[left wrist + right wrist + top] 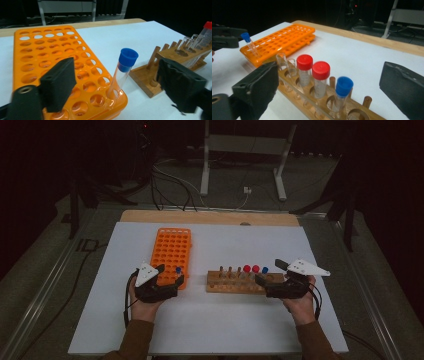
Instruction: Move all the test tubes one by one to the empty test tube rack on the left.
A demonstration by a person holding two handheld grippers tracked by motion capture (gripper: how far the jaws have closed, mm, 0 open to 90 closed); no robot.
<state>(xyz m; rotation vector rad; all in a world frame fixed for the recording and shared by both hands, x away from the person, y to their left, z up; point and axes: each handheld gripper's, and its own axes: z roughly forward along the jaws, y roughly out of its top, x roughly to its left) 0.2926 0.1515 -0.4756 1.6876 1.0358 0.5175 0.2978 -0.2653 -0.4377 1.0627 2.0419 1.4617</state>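
Note:
A clear tube with a blue cap point(122, 72) stands tilted in the near corner hole of the orange rack point(45, 50). My left gripper point(120, 83) is open, one jaw on each side of that tube and apart from it. In the high view the left gripper point(171, 274) sits at the orange rack's point(172, 247) near right corner. My right gripper point(330, 95) is open around the end of the wooden rack point(294, 98), facing a blue-capped tube point(342, 92) and two red-capped tubes point(304, 68). Two uncapped clear tubes point(282, 61) stand beyond them.
The white table top point(220, 320) carries both racks side by side, the wooden rack point(239, 284) to the right of the orange one. Upright wooden pegs point(153, 57) line the wooden rack's edge. Cables and a metal stand point(240, 155) lie beyond the far table edge.

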